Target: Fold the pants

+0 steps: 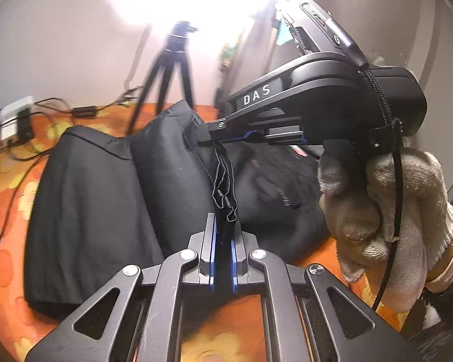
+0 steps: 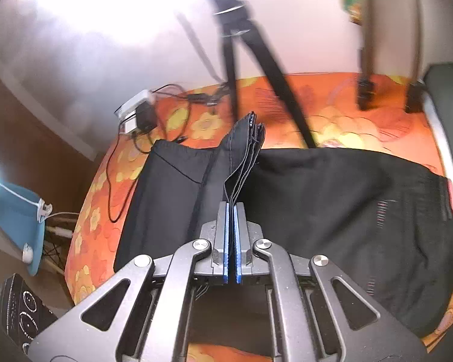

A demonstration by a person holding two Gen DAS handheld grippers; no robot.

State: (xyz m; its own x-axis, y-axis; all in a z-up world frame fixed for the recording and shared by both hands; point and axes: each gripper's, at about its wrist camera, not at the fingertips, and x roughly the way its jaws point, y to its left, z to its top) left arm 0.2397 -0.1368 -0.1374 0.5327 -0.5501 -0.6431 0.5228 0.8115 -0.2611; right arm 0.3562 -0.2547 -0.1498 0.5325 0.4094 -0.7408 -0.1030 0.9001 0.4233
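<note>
Black pants lie partly folded on an orange flowered bedspread. My left gripper is shut on a hem edge of the pants, lifted off the bed. My right gripper, held by a gloved hand, is shut on the same edge further along. In the right wrist view the right gripper pinches several stacked layers of the pants, which stick up past the fingertips. The waistband end lies at the right.
A black tripod stands on the bedspread behind the pants. A white power adapter with cables lies at the back left. A blue lamp sits beside the bed. A dark cushion lies at the right.
</note>
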